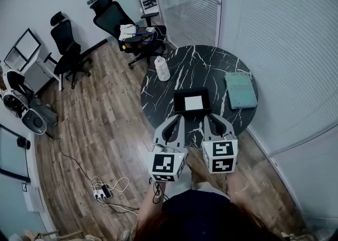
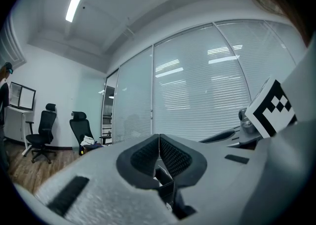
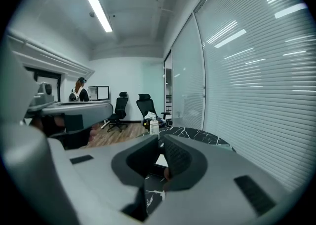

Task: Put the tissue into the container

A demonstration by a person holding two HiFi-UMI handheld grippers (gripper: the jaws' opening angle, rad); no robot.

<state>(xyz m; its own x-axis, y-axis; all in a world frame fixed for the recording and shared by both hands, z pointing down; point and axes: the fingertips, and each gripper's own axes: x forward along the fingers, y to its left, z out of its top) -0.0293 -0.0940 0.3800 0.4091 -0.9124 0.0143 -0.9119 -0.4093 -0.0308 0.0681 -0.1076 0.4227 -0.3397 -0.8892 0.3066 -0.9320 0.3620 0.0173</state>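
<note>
Two grippers held side by side, pointing forward

The left gripper (image 1: 180,118) has its jaws pressed together, with nothing between them. The right gripper (image 1: 207,118), just beside it, has its jaws almost together: only a thin gap, also empty.

Round black marble surface (image 1: 211,63): black rectangular container (image 1: 179,102) at the near edge, centre, with the white square tissue (image 1: 194,102) lying flat in it. Flat teal book (image 1: 240,89) at the right edge, well apart from the container. White pump bottle (image 1: 161,68) upright at the far-left edge. Left gripper (image 1: 182,117) and right gripper (image 1: 207,116) side by side over the near edge, just before the container. Black office chair (image 1: 113,20) on the wooden floor (image 1: 105,118) beyond the far-left edge.
</note>
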